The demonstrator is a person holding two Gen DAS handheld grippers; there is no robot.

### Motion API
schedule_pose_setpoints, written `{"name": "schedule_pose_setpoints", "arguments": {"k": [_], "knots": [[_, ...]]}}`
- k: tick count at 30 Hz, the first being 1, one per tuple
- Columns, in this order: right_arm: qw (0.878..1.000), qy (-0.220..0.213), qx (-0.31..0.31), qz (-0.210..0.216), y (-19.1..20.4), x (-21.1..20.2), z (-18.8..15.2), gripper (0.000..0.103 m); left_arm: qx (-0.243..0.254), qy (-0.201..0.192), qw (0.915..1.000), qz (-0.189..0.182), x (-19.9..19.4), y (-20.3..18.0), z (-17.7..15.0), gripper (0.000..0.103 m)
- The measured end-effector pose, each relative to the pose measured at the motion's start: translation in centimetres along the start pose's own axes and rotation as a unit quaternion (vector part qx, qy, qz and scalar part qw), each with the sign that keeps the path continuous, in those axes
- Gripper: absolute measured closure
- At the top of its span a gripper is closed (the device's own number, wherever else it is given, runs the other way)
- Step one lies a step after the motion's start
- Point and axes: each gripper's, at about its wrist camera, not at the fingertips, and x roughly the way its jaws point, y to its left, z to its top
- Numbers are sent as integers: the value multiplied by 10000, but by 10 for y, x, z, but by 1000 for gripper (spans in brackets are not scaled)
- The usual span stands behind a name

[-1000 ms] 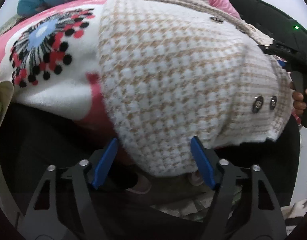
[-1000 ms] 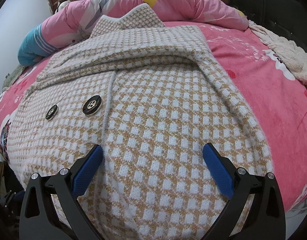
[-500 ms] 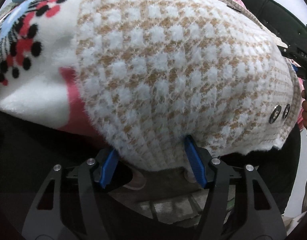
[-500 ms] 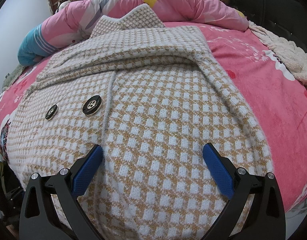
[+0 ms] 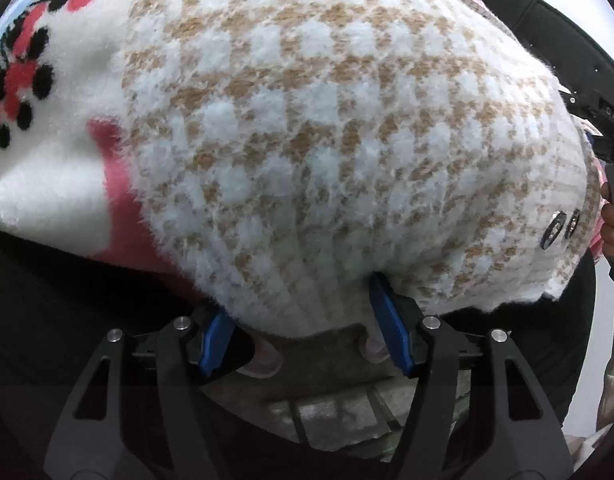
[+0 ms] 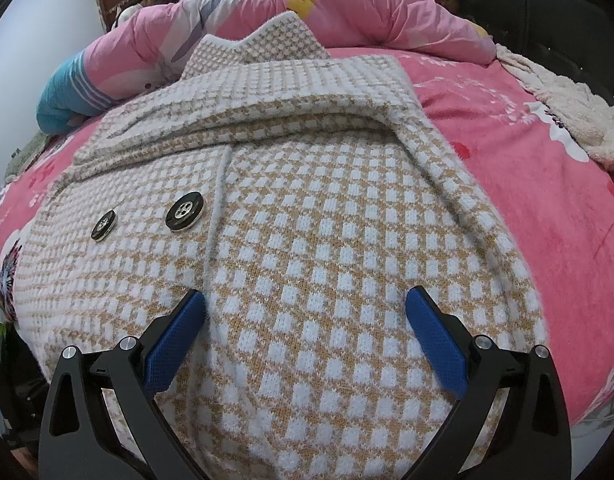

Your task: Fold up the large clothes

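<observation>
A tan-and-white checked knit coat point(image 6: 307, 208) with black buttons point(image 6: 185, 211) lies spread on a pink bed, its hem hanging over the bed's edge. My right gripper point(image 6: 305, 328) is open, its blue pads wide apart above the coat's lower front. My left gripper point(image 5: 301, 320) is open at the hanging hem point(image 5: 307, 184), the fabric bulging between its blue pads; the left pad is partly hidden by the knit. The coat's buttons point(image 5: 561, 228) show at the right in the left wrist view.
A pink fleece blanket point(image 6: 547, 184) covers the bed, with a white flowered part point(image 5: 47, 100) beside the hem. A pink quilt point(image 6: 347, 12) is piled at the far side. A cream blanket point(image 6: 567, 108) lies right, by the black headboard point(image 6: 547, 20). The floor point(image 5: 327, 412) shows below.
My left gripper has moved closer in to the hanging hem, so the knit now fills its view and sits between the pads. The right gripper has stayed still.
</observation>
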Motion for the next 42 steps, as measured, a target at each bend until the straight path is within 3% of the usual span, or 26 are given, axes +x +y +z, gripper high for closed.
{"name": "schedule_pose_setpoints", "arguments": {"k": [8,15,22,30,39,42], "knots": [[9975,41,62,704,-29,-46,-17,6,35,-67,9999,-92,-13,-2,-9,56],[9965,450,236,666,-68,-80,-65,6,-14,-50,9999,-133,-17,6,-14,56],[9905,1137,483,609,-79,-54,-99,11,-19,-1,9999,-118,-12,17,-18,56],[9866,1376,665,566,-93,-27,-106,19,-10,16,10000,-26,5,-6,-16,56],[9774,1853,645,793,-88,9,-122,36,66,76,9999,130,19,-23,-15,56],[9746,1991,619,823,-84,16,-129,48,140,84,9996,217,21,-33,-14,56]]}}
